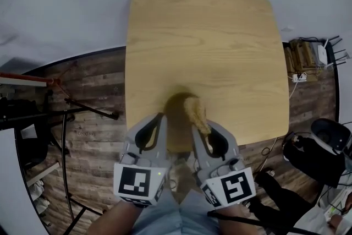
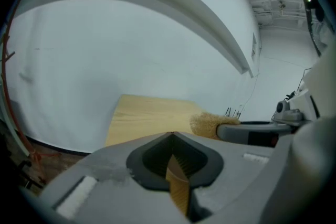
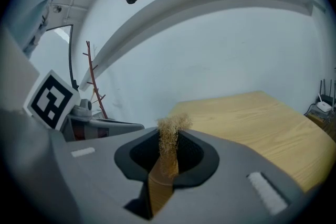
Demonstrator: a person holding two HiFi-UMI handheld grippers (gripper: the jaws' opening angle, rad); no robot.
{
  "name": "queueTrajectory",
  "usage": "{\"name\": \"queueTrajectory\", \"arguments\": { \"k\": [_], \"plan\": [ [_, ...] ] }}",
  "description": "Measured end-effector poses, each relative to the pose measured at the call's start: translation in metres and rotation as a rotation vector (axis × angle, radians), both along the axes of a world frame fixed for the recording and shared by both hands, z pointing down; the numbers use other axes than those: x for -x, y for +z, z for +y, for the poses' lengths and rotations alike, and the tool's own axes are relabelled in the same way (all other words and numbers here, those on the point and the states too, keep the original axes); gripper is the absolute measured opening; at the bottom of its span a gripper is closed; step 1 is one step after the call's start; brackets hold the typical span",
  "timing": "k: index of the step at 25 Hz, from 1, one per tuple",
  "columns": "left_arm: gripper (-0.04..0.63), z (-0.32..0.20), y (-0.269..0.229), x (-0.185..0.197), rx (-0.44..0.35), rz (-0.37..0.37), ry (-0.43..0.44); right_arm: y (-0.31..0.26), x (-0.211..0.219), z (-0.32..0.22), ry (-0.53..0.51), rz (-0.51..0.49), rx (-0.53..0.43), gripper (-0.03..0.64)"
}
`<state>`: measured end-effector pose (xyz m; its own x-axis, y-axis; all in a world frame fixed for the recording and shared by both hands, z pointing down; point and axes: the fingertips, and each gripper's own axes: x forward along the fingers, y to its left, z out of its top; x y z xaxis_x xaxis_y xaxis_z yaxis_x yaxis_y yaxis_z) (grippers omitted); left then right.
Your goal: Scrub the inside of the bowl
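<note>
A brown wooden bowl (image 1: 177, 118) sits at the near edge of the wooden table (image 1: 203, 41), between my two grippers. My left gripper (image 1: 161, 117) is shut on its rim, which shows as a thin wooden strip (image 2: 178, 189) between the jaws in the left gripper view. My right gripper (image 1: 198, 124) is shut on a tan fibrous scrubber (image 1: 196, 111), whose tuft (image 3: 169, 147) sticks up out of the jaws. The scrubber reaches over the bowl's right side. The scrubber (image 2: 206, 124) also shows in the left gripper view, at the tip of the right gripper (image 2: 247, 131). Most of the bowl's inside is hidden.
The tabletop stretches away beyond the bowl to a white wall. A black stand's legs (image 1: 82, 110) are on the plank floor at left. A router with cables (image 1: 322, 55) and dark bags (image 1: 316, 157) lie at right.
</note>
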<state>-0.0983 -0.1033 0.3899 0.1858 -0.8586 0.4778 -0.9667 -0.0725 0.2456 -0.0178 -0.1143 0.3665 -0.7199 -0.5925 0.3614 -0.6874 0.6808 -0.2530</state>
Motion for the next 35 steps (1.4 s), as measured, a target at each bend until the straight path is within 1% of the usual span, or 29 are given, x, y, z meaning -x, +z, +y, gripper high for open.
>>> {"name": "queueTrajectory", "arguments": {
  "k": [2, 5, 8, 12, 17, 23, 27, 35],
  "plan": [
    [0.020, -0.002, 0.010, 0.000, 0.012, 0.007, 0.012, 0.009, 0.001, -0.001, -0.003, 0.004, 0.021, 0.063],
    [0.024, -0.002, 0.022, 0.003, 0.045, 0.019, 0.000, 0.019, 0.002, -0.002, -0.005, 0.007, 0.042, 0.063],
    [0.045, -0.002, 0.033, 0.002, 0.078, 0.038, -0.008, 0.027, 0.001, -0.005, 0.001, 0.011, 0.059, 0.063],
    [0.054, -0.003, 0.044, 0.000, 0.088, 0.038, 0.013, 0.034, 0.003, -0.007, -0.002, 0.015, 0.073, 0.063],
    [0.054, -0.002, 0.059, -0.001, 0.132, 0.051, 0.019, 0.041, 0.006, -0.008, -0.012, 0.024, 0.087, 0.063],
    [0.054, -0.006, 0.059, -0.001, 0.118, 0.059, 0.024, 0.046, 0.009, -0.005, -0.018, 0.030, 0.099, 0.063],
    [0.054, -0.006, 0.062, -0.001, 0.144, 0.069, 0.014, 0.048, 0.008, -0.005, -0.018, 0.030, 0.103, 0.063],
    [0.054, -0.007, 0.067, -0.003, 0.147, 0.037, 0.033, 0.052, 0.004, -0.005, -0.018, 0.031, 0.113, 0.064]
  ]
}}
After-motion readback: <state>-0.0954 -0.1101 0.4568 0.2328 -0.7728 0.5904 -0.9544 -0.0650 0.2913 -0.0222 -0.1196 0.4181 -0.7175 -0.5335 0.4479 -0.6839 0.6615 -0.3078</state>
